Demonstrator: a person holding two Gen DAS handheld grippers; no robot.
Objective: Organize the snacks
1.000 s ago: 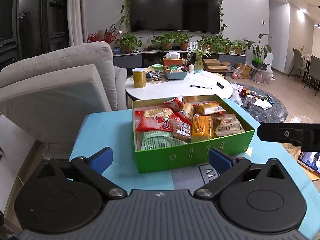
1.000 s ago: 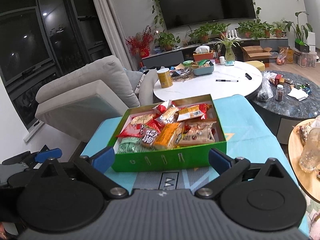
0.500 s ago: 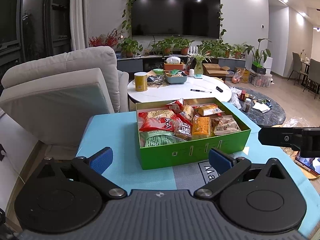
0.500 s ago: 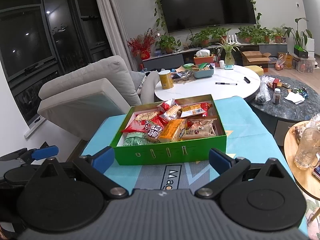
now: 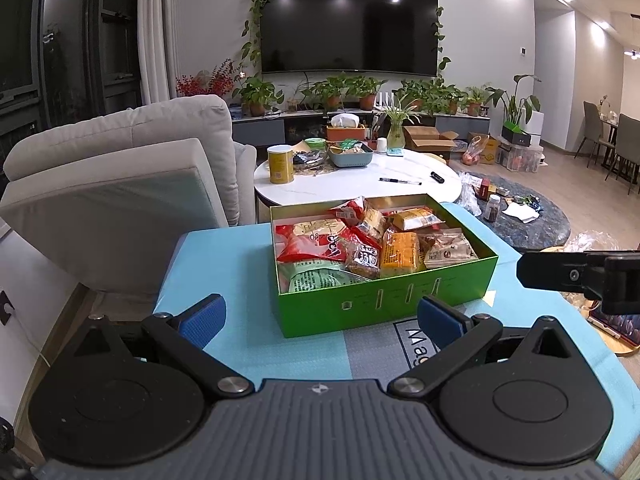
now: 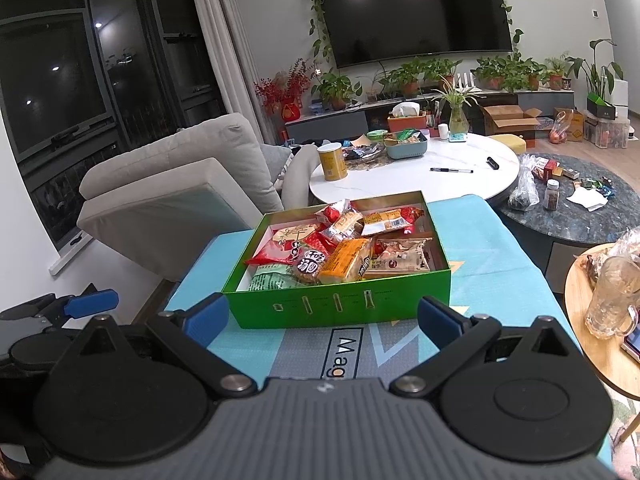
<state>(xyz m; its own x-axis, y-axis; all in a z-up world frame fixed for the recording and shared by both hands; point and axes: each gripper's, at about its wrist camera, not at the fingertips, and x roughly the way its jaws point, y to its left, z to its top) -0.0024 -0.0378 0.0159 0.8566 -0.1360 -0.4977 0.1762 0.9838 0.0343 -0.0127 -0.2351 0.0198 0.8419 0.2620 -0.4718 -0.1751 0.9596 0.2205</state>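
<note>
A green box (image 5: 384,306) (image 6: 340,306) stands on a blue mat (image 5: 224,256) (image 6: 492,240), filled with several snack packets: a red bag (image 5: 316,242) (image 6: 280,252), an orange packet (image 5: 400,250) (image 6: 346,262), a green packet (image 5: 316,278) (image 6: 272,278). My left gripper (image 5: 320,316) hangs open just short of the box's near wall, nothing between its blue pads. My right gripper (image 6: 324,316) is likewise open and empty in front of the box. Part of the right gripper (image 5: 580,274) shows at the left wrist view's right edge.
A grey armchair (image 5: 120,184) (image 6: 172,196) stands left of the mat. Behind the box is a white round table (image 5: 360,184) (image 6: 416,168) with a yellow can (image 5: 280,164) (image 6: 332,162) and a pen. At the right, a wooden side table (image 6: 596,312) holds a glass mug (image 6: 610,296).
Both grippers have drawn back and risen a little from the box, which now looks smaller and farther. Both stay open and empty.
</note>
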